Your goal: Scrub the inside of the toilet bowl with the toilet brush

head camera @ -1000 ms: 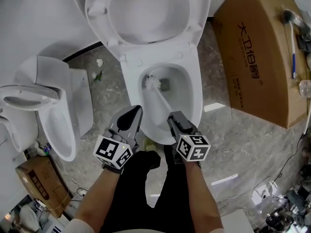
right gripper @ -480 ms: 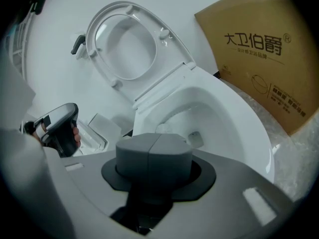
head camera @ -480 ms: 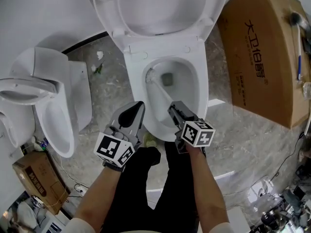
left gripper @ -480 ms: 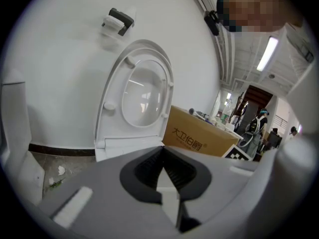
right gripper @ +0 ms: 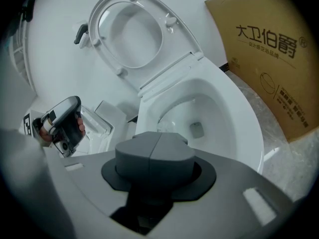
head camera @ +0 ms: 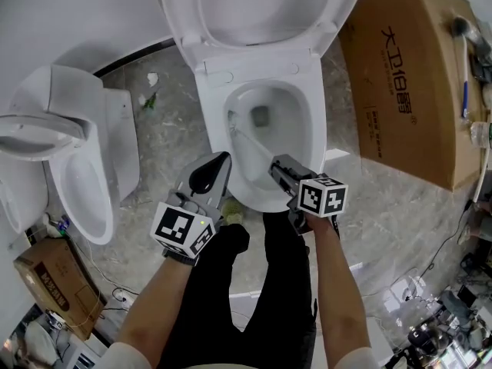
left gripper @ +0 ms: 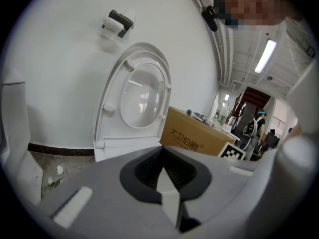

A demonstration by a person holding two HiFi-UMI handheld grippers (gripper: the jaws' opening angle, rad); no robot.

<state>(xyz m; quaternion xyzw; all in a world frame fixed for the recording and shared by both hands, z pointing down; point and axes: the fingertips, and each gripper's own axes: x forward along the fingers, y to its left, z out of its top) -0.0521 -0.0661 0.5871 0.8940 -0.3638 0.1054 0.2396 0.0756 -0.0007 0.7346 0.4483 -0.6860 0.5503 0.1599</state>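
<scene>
The white toilet bowl (head camera: 290, 141) stands open with its lid (head camera: 261, 6) raised. My right gripper (head camera: 277, 165) hovers over the bowl's near rim, shut on the white handle of the toilet brush (head camera: 247, 140). The brush head (head camera: 231, 120) presses against the bowl's left inner wall, left of the drain (head camera: 260, 115). In the right gripper view the shut gripper (right gripper: 158, 148) hides the handle, and only the bowl (right gripper: 219, 118) shows beyond. My left gripper (head camera: 221, 158) is shut and empty, just left of the bowl's front. The left gripper view shows the shut gripper (left gripper: 162, 176) and the lid (left gripper: 134, 93).
A second white toilet (head camera: 73, 160) stands at the left. A big cardboard box (head camera: 407, 75) sits right of the bowl, with another brush (head camera: 463, 44) lying on it. A small box (head camera: 46, 271) and cables are at the lower left, scraps (head camera: 146, 98) on the floor.
The brush head has slid from beside the drain to the bowl's left wall. My right gripper has shifted slightly right. The left gripper has barely moved.
</scene>
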